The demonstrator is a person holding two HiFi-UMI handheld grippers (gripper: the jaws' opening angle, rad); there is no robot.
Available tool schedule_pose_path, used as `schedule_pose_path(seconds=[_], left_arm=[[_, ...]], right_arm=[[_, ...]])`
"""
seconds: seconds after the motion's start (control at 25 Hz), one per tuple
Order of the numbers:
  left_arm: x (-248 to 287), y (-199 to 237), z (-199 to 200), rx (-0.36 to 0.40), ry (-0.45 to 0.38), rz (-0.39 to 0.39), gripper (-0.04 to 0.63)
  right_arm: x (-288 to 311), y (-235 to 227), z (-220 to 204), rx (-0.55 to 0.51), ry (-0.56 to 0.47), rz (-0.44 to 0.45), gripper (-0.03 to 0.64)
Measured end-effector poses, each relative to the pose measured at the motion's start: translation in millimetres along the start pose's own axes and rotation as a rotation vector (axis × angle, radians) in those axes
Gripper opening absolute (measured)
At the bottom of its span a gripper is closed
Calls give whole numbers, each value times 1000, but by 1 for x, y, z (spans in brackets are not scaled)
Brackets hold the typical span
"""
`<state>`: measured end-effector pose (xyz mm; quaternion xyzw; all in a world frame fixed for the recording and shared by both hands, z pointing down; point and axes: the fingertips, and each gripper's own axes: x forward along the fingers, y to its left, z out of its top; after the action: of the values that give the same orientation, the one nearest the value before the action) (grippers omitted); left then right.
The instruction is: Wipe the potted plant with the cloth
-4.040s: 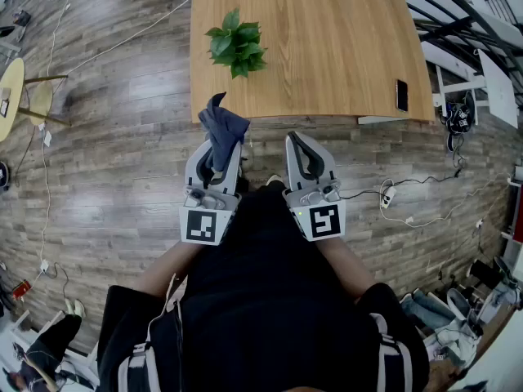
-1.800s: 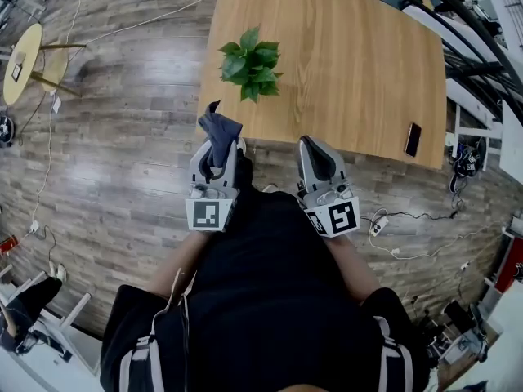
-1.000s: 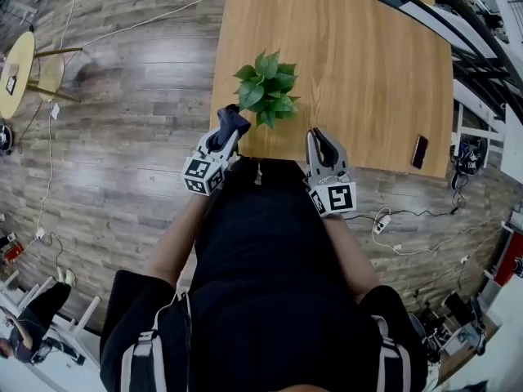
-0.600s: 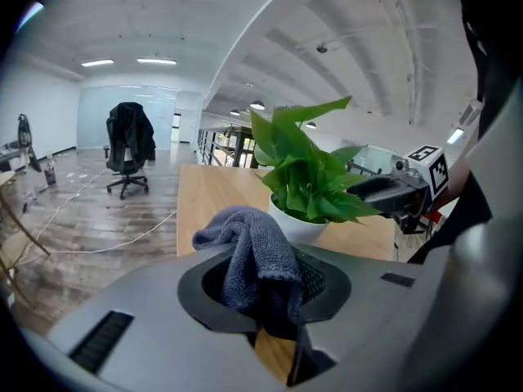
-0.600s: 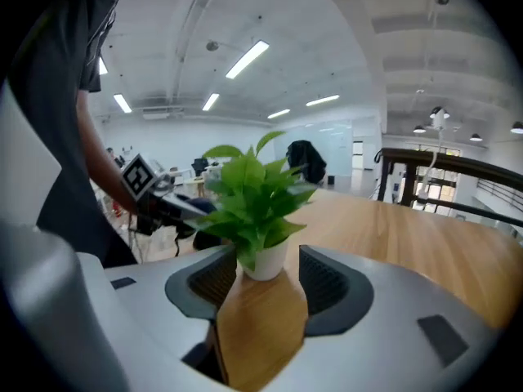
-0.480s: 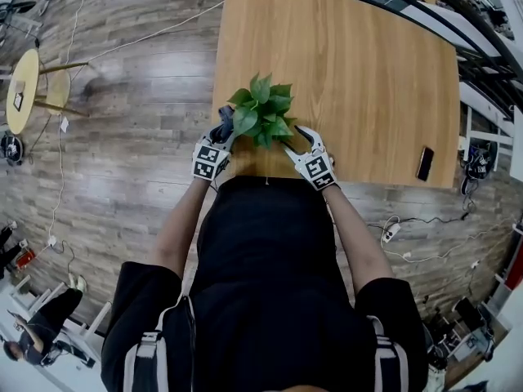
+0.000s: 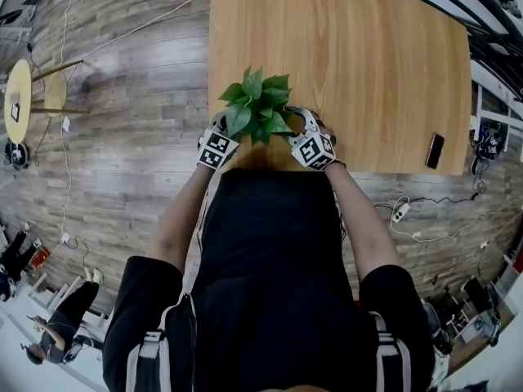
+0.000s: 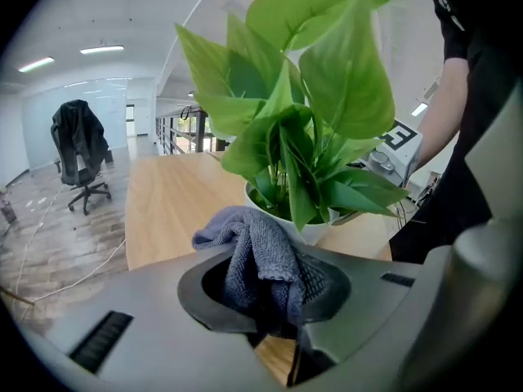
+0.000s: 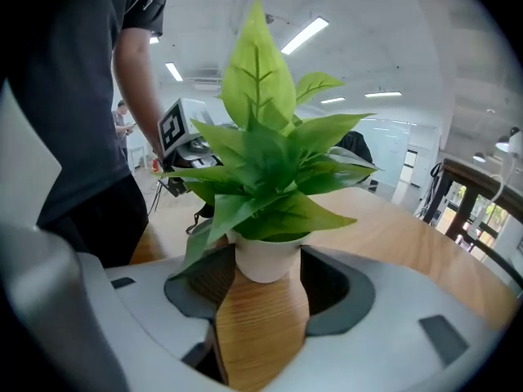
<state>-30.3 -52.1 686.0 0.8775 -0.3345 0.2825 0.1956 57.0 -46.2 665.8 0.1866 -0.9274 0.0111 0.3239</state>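
The plant [image 7: 257,104], one only, is flanked by two grippers. The left gripper's [image 8: 265,292] jaws are closed on the one cloth [image 8: 255,247], a dark blue-grey knitted rag. It is bunched between the pads and bulges out over them toward the plant. Whether it touches the pot cannot be told. The right gripper's [image 9: 263,300] jaws are spread wide. The one white pot [image 9: 266,261] is seen between their tips, with a pad just beside each of its walls, and no squeeze on it is seen.

The plant is carried upright in the pot, so its long axis is vertical. Its broad pointed leaves are fanned up and outward, with the tallest pointed straight up. They overlap too much to be counted.

The pot is set on the one wooden table [image 7: 343,47], close to the near edge and toward the left corner in the head view. Two marker cubes [image 7: 216,149] are seen, one on each gripper, at either side of the leaves. One dark phone [image 7: 435,150] is laid near the table's right edge, well apart from the plant. One person [image 7: 270,284] in black is placed at the near edge. In the left gripper view, one chair [image 8: 79,158] with a dark jacket draped over it is seen on the floor [image 8: 49,243] beyond the table.
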Motion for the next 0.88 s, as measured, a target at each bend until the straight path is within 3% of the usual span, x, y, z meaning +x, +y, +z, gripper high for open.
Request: schedule_pose_path(seconds=[0.44,0.64,0.76,0.88], left_arm=[[-3,-37,-22,45,36,-99,109],[-2,-30,-22,17,23,-75,109],[-3,-18,-23,41,32,-59,109],[-2,-10,-20,61,43,-61,109]], right_arm=[[2,1,-2,18,14,-22,233],[-5,17,-3,-8,27,-5,233],[-9,33,-5,-8,25,28,233],[-12,19,-10,26,47,-27,233]])
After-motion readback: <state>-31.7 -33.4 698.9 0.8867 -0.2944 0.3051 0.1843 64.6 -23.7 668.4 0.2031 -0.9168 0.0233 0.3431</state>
